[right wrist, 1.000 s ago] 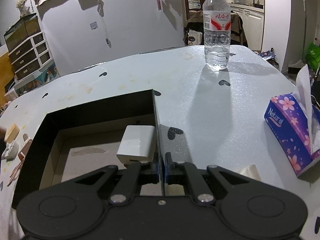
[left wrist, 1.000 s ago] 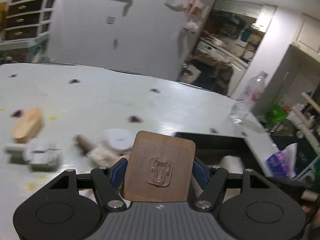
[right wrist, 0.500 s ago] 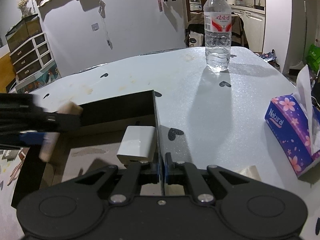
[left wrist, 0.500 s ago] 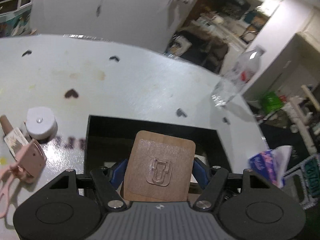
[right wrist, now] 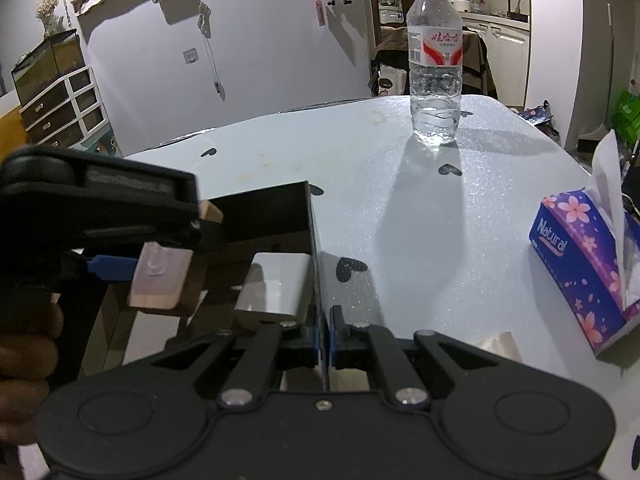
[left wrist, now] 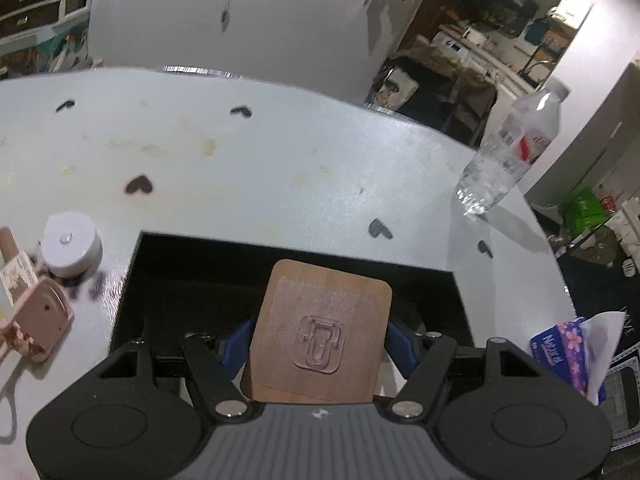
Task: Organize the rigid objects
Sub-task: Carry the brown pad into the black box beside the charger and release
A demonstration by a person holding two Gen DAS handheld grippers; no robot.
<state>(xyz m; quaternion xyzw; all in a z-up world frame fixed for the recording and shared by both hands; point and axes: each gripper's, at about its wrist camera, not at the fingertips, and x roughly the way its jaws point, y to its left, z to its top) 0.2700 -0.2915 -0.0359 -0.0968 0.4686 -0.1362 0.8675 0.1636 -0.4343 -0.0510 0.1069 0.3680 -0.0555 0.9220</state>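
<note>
The left gripper (left wrist: 320, 340) pinches a wooden block (left wrist: 320, 332) above the black box (left wrist: 168, 256), whose right wall the right gripper (right wrist: 324, 330) clamps.

A home: kitchen counters (left wrist: 480, 46) behind, drawer chest (right wrist: 60, 108) beside the wall.

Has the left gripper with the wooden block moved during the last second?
Yes. The left gripper came in from the left over the black box, carrying the wooden block.
</note>
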